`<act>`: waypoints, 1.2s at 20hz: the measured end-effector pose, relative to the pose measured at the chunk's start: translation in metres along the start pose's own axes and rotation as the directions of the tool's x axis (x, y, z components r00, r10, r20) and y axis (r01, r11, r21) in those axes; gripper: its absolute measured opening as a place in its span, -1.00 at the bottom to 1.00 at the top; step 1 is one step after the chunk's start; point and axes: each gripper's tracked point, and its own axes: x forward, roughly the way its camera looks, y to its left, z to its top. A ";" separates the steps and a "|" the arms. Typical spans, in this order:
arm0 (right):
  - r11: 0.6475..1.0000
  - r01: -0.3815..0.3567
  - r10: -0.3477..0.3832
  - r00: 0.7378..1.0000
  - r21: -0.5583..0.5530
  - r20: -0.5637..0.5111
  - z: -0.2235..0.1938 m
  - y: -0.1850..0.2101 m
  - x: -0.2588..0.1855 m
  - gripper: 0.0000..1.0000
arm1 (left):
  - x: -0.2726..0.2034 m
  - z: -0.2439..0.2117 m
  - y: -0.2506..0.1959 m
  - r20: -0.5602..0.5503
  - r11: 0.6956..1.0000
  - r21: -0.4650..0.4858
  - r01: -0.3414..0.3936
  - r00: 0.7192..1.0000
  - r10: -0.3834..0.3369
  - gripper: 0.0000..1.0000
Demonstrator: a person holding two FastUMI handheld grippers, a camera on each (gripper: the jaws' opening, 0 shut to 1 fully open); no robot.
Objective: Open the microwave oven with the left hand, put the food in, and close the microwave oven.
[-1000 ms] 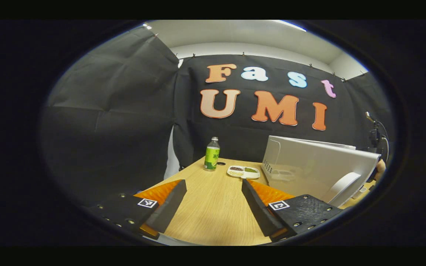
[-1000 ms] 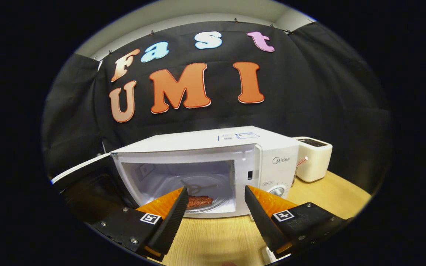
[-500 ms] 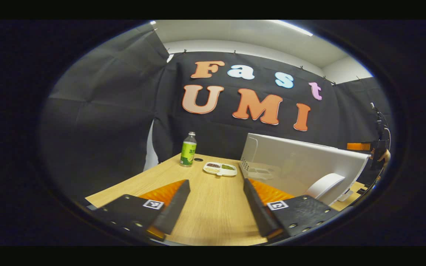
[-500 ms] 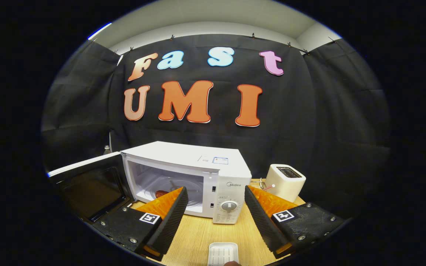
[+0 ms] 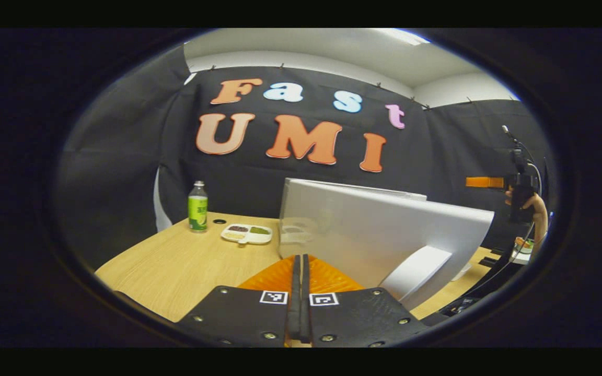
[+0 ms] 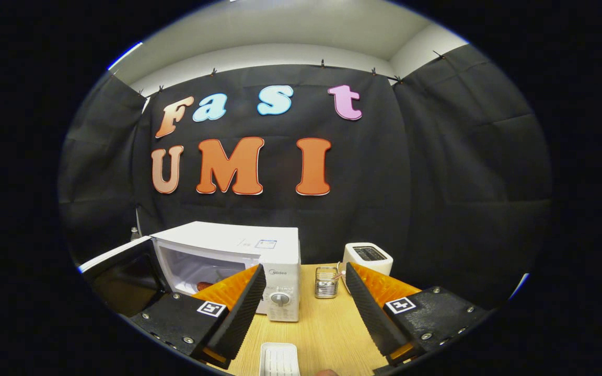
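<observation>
In the left gripper view, the left gripper (image 5: pixel 299 277) has its jaws pressed together with nothing between them, low over the wooden desk (image 5: pixel 175 266), just in front of the outer face of the microwave door (image 5: pixel 379 235), which stands swung open; the door's white handle (image 5: pixel 416 269) is just to the right of the fingertips. Farther back on the desk stand a green-labelled bottle (image 5: pixel 197 207) and, beside it, a white divided tray (image 5: pixel 246 234) holding small portions of food. At the right edge a hand (image 5: pixel 536 209) holds the other gripper up in the air, well apart from the door. In the right gripper view, the right gripper (image 6: pixel 301 292) has its jaws spread wide and empty above the desk. Ahead of it sits the white microwave (image 6: pixel 259 256), its door (image 6: pixel 118 271) hanging open to the left, and the food (image 6: pixel 204 285), a reddish-brown piece, lies inside the cavity. To the right of the microwave are a small metal rack (image 6: pixel 326 282) and a white toaster (image 6: pixel 368 257). A white ridged dish (image 6: pixel 279 359) lies on the desk near the bottom edge.
</observation>
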 end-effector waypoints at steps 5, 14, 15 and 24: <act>0.999 0.032 -0.031 0.999 0.008 -0.004 -0.003 -0.024 -0.005 0.90 | 0.034 0.011 -0.053 0.013 0.997 0.029 0.074 0.997 -0.074 -1.00; 0.996 0.084 -0.084 0.996 0.007 -0.001 -0.006 -0.058 -0.009 0.90 | 0.103 0.015 -0.107 0.001 0.995 0.043 0.089 0.996 -0.089 -0.92; 0.996 0.088 -0.088 0.996 0.006 -0.004 -0.007 -0.061 -0.009 0.90 | 0.110 0.015 -0.114 0.000 0.994 0.044 0.098 0.995 -0.098 -0.92; 0.991 0.132 -0.131 0.991 0.019 -0.028 -0.023 -0.092 -0.003 0.90 | 0.196 0.017 -0.160 0.015 0.992 0.114 0.048 0.999 -0.050 -1.00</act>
